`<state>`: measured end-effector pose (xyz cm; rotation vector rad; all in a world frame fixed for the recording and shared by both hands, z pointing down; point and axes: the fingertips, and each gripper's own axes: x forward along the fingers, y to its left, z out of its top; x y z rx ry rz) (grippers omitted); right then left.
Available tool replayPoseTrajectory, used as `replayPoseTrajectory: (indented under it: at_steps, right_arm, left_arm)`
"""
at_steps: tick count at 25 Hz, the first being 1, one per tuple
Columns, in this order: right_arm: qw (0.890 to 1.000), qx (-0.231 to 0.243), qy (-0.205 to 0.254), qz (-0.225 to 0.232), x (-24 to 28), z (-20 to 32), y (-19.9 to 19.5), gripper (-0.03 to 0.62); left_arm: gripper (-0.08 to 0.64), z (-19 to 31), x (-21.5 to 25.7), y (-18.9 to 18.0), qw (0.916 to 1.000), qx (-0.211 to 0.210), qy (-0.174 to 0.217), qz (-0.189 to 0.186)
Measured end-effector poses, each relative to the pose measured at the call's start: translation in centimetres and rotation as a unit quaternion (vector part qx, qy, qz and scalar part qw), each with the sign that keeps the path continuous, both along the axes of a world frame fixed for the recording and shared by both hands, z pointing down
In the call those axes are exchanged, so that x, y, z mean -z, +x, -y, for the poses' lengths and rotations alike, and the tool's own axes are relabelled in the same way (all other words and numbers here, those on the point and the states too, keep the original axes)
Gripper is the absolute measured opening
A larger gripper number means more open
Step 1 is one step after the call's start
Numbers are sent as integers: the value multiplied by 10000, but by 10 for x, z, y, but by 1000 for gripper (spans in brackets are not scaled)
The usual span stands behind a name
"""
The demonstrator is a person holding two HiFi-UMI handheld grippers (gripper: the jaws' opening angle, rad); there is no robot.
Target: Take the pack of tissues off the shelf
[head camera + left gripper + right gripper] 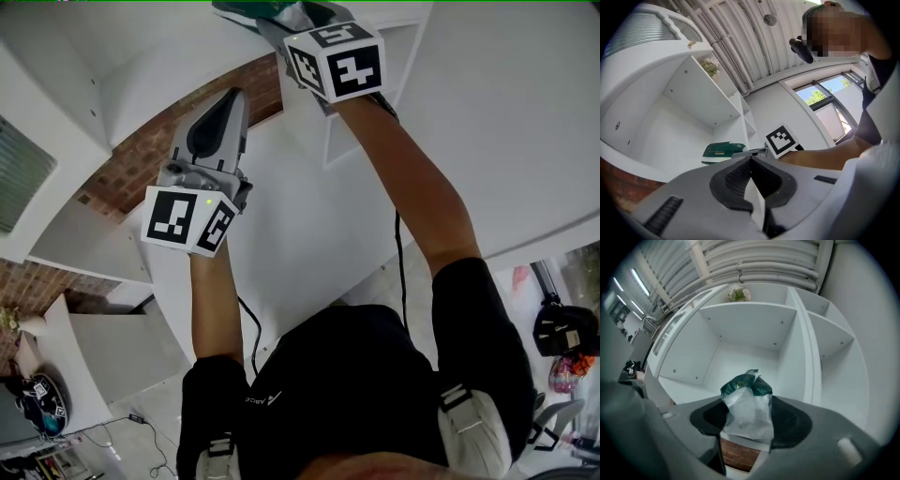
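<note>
In the right gripper view, the pack of tissues (747,406), clear plastic with a dark green end, stands between my right gripper's (747,423) pads, which squeeze its sides. It hangs in front of the white shelf's (740,357) open compartment. At the top edge of the head view, the right gripper (281,17) is raised high with the green pack (246,11) at its tip. My left gripper (232,97) is lower and to the left, shut with nothing in it. In the left gripper view, the pack (723,151) lies at the shelf's front edge beyond the closed left gripper (750,161).
A brick wall (141,155) shows under the shelf board. A small plant (737,295) stands on top of the shelf. Narrow compartments (829,338) lie to the right. Cables (248,328) trail from both grippers. Clutter (37,403) lies on the floor at lower left.
</note>
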<state>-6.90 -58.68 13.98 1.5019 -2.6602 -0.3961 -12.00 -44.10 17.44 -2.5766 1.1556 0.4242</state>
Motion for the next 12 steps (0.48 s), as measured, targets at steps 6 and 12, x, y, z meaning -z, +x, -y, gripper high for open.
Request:
replayPoseTrajectory:
  at_steps: [6, 12]
  right_arm:
    - [9973, 468, 480, 314, 5, -58, 14, 260]
    - [9922, 785, 828, 510, -5, -117, 36, 259]
  left_arm:
    - [-2, -11, 4, 3, 9999, 124, 63, 32]
    - [-2, -31, 4, 19, 9997, 209, 113, 37]
